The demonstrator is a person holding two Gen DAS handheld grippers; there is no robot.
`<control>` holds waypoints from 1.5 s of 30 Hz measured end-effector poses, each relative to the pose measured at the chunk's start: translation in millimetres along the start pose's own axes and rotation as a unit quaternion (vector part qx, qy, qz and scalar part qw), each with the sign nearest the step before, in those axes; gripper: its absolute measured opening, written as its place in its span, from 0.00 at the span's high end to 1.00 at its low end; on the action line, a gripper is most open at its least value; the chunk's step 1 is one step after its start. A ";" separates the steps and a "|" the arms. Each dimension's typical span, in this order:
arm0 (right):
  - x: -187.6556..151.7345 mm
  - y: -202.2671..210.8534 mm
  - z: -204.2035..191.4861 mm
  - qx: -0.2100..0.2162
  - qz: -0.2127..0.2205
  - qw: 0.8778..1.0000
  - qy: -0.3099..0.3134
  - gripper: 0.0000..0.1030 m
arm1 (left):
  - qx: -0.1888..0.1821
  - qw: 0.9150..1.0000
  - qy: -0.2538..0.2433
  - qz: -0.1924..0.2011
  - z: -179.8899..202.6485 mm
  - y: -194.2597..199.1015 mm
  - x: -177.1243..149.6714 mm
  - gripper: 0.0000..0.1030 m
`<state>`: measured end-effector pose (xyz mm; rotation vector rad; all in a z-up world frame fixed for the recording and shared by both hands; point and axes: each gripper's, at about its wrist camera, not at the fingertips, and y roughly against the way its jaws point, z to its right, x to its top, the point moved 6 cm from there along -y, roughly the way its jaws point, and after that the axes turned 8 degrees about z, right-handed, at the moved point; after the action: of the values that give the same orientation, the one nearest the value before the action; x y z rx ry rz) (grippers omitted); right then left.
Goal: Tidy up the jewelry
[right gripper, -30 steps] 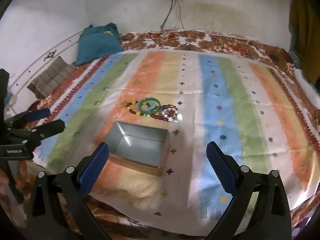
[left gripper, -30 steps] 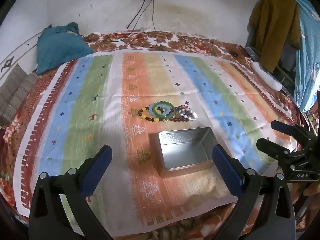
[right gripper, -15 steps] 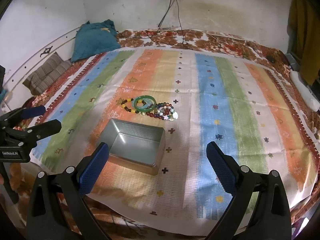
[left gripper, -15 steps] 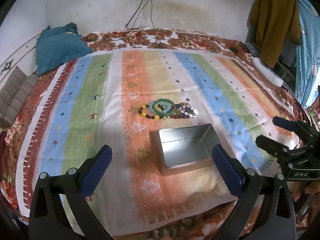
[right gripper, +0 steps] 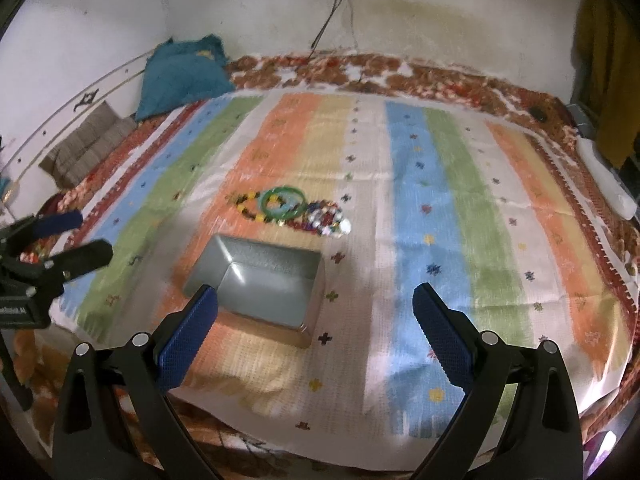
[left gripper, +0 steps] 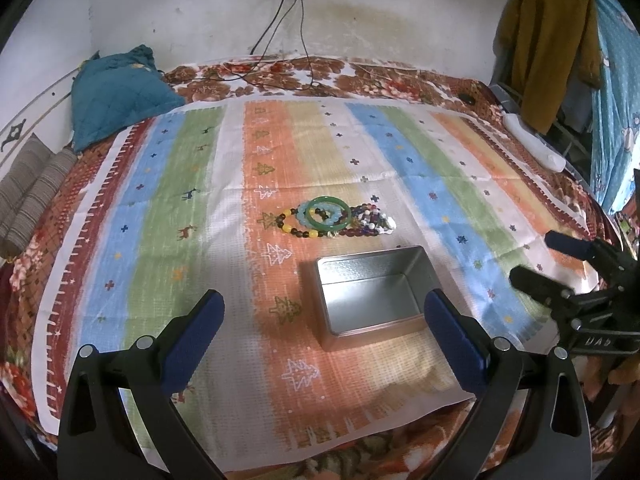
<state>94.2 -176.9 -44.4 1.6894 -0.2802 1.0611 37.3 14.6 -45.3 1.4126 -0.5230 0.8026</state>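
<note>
A heap of jewelry lies on the striped cloth: a green bangle (left gripper: 329,211) (right gripper: 283,202), a yellow-and-dark bead bracelet (left gripper: 294,226) (right gripper: 249,206) and multicoloured bead strands (left gripper: 370,222) (right gripper: 326,220). Just in front of it stands an open, empty metal tin (left gripper: 370,294) (right gripper: 260,280). My left gripper (left gripper: 324,340) is open, held above the cloth short of the tin. My right gripper (right gripper: 316,332) is open too, to the right of the tin, and also shows at the right edge of the left wrist view (left gripper: 536,260). Neither holds anything.
The striped cloth (left gripper: 160,200) covers a floral bedspread on a bed. A teal pillow (left gripper: 116,96) and a grey striped bolster (left gripper: 32,188) lie at the far left. Clothes (left gripper: 548,40) hang at the right. Cables (left gripper: 280,40) drop from a wall socket.
Both grippers have shifted slightly; the right view is now motion-blurred and the tin sits closer to its left finger. The jewelry and tin have not moved.
</note>
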 end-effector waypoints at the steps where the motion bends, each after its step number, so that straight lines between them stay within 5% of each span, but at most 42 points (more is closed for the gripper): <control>1: 0.0 -0.4 1.1 0.000 -0.001 1.000 -0.002 0.04 | -0.001 1.000 0.001 0.000 1.1 0.0 -0.2 0.05; 45: -1.8 -19.9 0.7 0.008 -0.044 0.999 -0.011 0.04 | 0.002 0.999 0.018 -0.040 -0.6 -22.9 -4.0 0.05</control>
<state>106.3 -170.1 -58.8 1.7121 -0.2106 0.9830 51.9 15.2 -63.4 1.4116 -0.4346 0.7646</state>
